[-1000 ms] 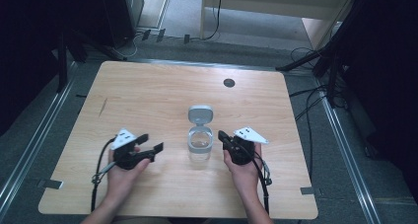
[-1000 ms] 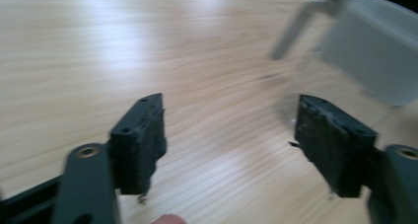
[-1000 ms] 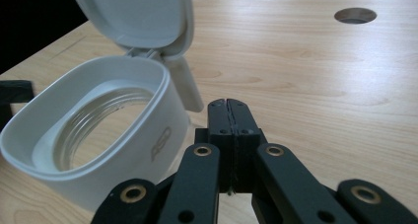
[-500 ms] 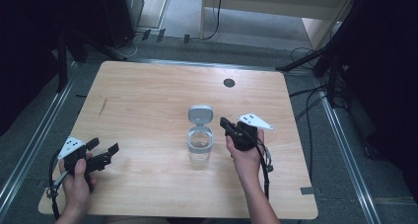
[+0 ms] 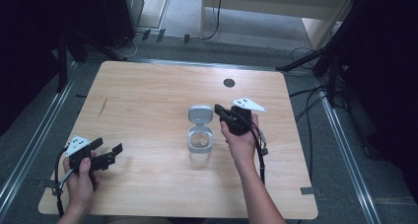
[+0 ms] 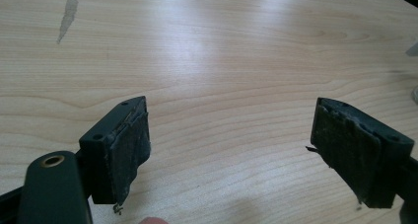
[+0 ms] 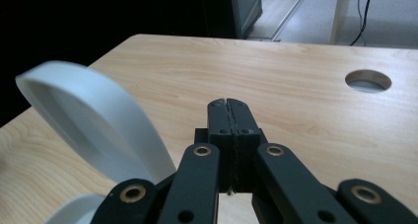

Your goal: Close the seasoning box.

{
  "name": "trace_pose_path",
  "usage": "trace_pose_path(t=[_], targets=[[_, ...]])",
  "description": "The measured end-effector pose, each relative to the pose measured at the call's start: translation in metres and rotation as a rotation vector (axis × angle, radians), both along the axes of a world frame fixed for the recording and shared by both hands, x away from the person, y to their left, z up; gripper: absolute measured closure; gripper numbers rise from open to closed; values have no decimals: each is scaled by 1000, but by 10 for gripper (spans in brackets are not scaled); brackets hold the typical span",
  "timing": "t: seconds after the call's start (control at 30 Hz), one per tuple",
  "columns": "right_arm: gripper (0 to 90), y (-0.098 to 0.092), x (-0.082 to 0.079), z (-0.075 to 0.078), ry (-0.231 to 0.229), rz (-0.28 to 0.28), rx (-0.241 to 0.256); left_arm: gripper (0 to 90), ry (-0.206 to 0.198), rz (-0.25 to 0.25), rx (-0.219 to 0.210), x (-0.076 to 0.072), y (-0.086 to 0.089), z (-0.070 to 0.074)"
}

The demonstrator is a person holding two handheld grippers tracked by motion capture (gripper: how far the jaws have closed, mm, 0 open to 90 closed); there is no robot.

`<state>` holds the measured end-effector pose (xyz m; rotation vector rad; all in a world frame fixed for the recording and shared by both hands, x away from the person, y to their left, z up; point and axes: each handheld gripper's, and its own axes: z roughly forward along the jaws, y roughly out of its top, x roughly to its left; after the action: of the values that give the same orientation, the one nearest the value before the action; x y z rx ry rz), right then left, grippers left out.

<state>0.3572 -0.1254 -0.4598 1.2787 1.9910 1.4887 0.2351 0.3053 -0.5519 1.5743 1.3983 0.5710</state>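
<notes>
Two grippers: left gripper (image 5: pixel 109 155) at lower left, jaws wide apart, empty; right gripper (image 5: pixel 220 110) at centre, jaws pressed together, empty, beside open-lidded container (image 5: pixel 199 141).

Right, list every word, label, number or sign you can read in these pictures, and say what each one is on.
There is no readable text.
Clear container with flip lid: no label or print visible.
Left hand-held gripper and right hand-held gripper: no markings legible on the black jaws or grey plates.
Wooden table: only wood grain, a dark stain and a round hole.
</notes>
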Motion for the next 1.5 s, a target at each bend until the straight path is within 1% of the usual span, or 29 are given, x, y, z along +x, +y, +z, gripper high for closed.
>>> trace_pose_path(t=[0.07,0.1,0.13,0.2,0.23,0.27,0.33,0.37,0.57,0.6,0.63,0.67,0.73,0.77,0.8,0.87,0.9,0.93,1.03,1.07,1.1,1.13,1.17,1.2,1.23,1.27,1.3,1.33,1.5], targets=[[900,1,1,2,-4,1,9,154,0,-2,3,0,0,0],[900,2,1,5,-7,14,26,154,2,-3,-2,0,0,0],[900,2,1,5,-7,14,26,154,2,-3,-2,0,0,0],[900,5,-4,8,-18,50,18,154,6,-4,-10,1,1,0],[900,5,-4,8,-18,50,18,154,6,-4,-10,1,1,0],[900,5,-12,7,-20,77,15,154,7,-6,-10,1,1,0],[900,4,-14,7,-25,87,10,154,10,-5,-7,1,1,0],[900,2,-22,6,-30,96,-2,154,13,-6,-9,2,0,0],[894,-10,-32,5,-45,69,-14,154,12,-11,-7,1,1,0],[846,-17,-34,5,-46,49,-14,154,9,-10,-9,1,1,0],[846,-17,-34,5,-46,49,-14,154,9,-10,-9,1,1,0],[681,-26,-37,5,-58,14,7,152,8,-11,-11,1,2,0],[517,-34,-41,6,-71,-29,24,150,6,-2,-12,0,2,0],[423,-38,-42,7,-80,-61,16,149,8,4,-14,0,1,0],[341,-42,-44,7,-73,-88,18,149,10,7,-12,1,2,0],[195,-50,-46,7,-51,-93,38,148,9,14,-13,1,1,0],[195,-50,-46,7,-51,-93,38,148,9,14,-13,1,1,0],[134,-59,-51,4,-47,-88,15,148,9,14,-11,1,2,0],[135,-74,-60,-3,-52,-100,-26,148,4,10,-7,0,1,0],[135,-74,-60,-3,-52,-100,-26,148,4,10,-7,0,1,0],[136,-88,-66,-9,-42,-117,-28,148,1,4,-3,0,1,0],[136,-88,-66,-9,-42,-117,-28,148,1,4,-3,0,1,0],[137,-106,-73,-16,-29,-142,-9,148,2,4,-3,0,1,0],[138,-113,-75,-18,-24,-152,-2,148,2,5,-2,0,0,0],[138,-113,-75,-18,-24,-152,-2,148,4,7,0,0,0,0],[139,-121,-77,-20,-21,-169,6,148,6,8,1,0,0,0],[140,-136,-83,-25,-10,-197,14,148,7,7,5,0,0,0],[140,-136,-83,-25,-10,-197,14,148,7,7,5,0,0,0],[141,-169,-99,-33,8,-235,-10,148,7,4,10,0,-1,0]])
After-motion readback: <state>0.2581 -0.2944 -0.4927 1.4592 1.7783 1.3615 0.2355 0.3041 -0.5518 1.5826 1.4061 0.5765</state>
